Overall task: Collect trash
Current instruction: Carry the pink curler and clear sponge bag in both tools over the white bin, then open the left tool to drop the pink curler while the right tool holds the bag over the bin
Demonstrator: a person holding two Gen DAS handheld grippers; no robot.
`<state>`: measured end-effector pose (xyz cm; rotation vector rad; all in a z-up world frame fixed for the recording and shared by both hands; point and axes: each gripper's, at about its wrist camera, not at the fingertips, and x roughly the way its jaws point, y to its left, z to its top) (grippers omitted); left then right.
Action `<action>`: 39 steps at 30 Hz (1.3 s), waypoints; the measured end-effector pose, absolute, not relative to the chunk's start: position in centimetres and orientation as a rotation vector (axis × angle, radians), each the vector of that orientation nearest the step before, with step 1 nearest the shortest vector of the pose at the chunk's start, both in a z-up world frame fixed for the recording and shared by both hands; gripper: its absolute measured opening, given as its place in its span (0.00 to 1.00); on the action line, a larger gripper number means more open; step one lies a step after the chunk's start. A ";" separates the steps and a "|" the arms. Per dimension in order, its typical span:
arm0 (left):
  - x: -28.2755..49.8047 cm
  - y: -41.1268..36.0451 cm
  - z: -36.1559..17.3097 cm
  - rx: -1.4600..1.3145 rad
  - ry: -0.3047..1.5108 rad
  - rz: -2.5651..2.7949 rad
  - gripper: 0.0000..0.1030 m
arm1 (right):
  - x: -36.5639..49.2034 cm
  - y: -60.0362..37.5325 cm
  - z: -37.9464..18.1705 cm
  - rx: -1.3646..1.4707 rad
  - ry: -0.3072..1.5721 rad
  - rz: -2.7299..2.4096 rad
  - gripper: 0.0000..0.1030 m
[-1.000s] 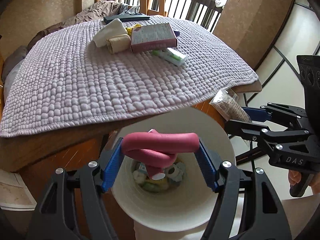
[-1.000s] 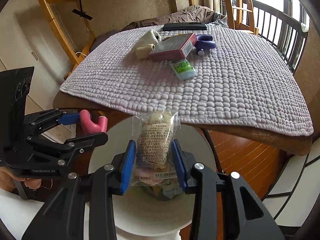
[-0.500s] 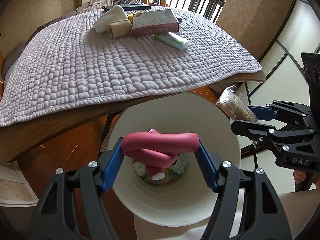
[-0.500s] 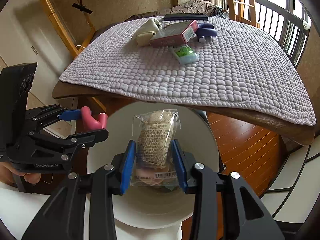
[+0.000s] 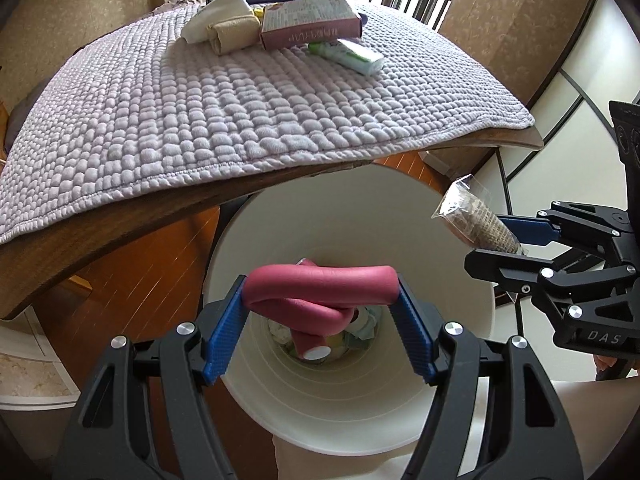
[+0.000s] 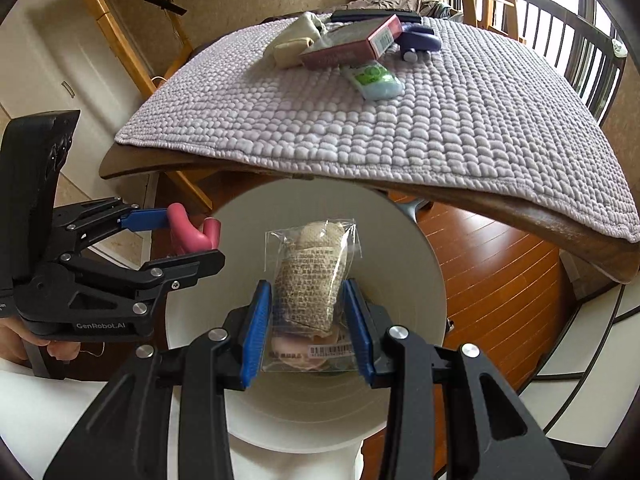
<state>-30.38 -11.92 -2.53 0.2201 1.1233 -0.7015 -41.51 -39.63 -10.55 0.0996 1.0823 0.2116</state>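
Both claws now lower over bin point(image 5: 352, 412): left claw point(image 5: 320, 300) clamps pink foam twist point(image 5: 320, 286), right claw point(image 6: 306, 320) clamps clear packet point(image 6: 312, 280), poised for release.

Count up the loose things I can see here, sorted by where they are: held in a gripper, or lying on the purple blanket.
Held in a gripper: 2, the pink foam piece in the left gripper and the clear packet in the right gripper.
On the blanket: 6, the cloth bundle, pink box, green tube, purple object, dark flat item, and a yellow item, mostly hidden.
Total: 8.
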 end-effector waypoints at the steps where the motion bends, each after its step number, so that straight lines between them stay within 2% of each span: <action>1: -30.4 -12.0 -2.7 0.221 1.126 -0.700 0.68 | -41.5 -39.7 -10.7 0.100 1.085 0.212 0.36; 27: -30.3 -14.3 -7.1 0.272 1.168 -0.665 0.68 | -39.3 -38.6 -13.2 0.086 1.134 0.218 0.36; 39: -30.0 -15.6 -7.6 0.285 1.175 -0.668 0.68 | -38.9 -38.8 -14.4 0.092 1.149 0.224 0.36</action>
